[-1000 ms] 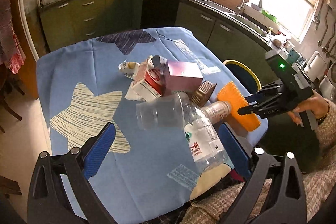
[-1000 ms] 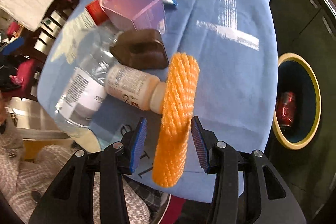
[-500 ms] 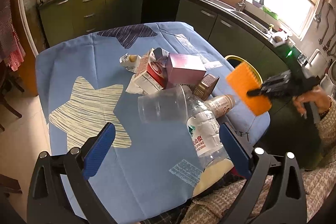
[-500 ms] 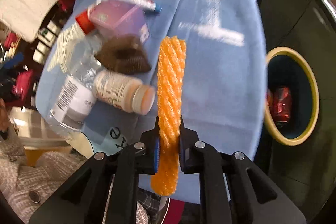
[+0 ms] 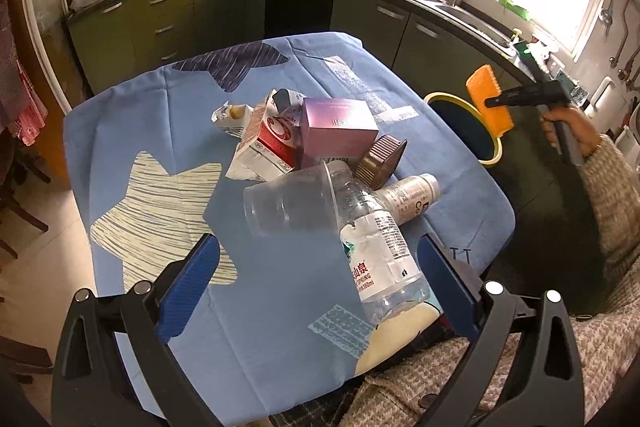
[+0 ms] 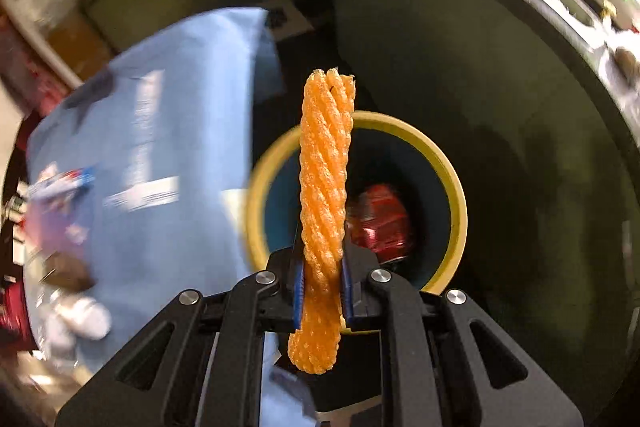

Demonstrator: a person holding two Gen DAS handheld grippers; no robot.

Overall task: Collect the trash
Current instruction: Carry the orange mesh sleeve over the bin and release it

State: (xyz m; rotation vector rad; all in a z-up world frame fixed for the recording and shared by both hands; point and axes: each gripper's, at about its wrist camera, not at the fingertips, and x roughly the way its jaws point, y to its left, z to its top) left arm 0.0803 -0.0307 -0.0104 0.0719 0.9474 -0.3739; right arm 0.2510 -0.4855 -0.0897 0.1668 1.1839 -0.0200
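My right gripper (image 6: 322,281) is shut on an orange foam net sleeve (image 6: 325,163), squeezed flat between the blue pads. It hangs over the yellow-rimmed bin (image 6: 454,183), where a red can (image 6: 380,223) lies. The left wrist view shows the same orange sleeve (image 5: 489,99) held beside the bin (image 5: 491,151), past the table's right edge. My left gripper (image 5: 316,279) stands open above the table's near side. Ahead of it lies a pile: a clear cup (image 5: 288,201), a water bottle (image 5: 380,255), a small white bottle (image 5: 412,197), a brown cup (image 5: 380,159), a pink box (image 5: 338,131) and a red-white carton (image 5: 268,143).
A blue cloth with star patches covers the table (image 5: 168,131). Green kitchen cabinets (image 5: 160,23) and a sink counter (image 5: 464,11) run behind and to the right. A person's sleeve (image 5: 616,187) and hand hold the right gripper. A wooden chair (image 5: 16,195) stands at left.
The right gripper closed on the orange sleeve, lifted it off the table and carried it right, over the bin. The left gripper stayed nearly still and open.
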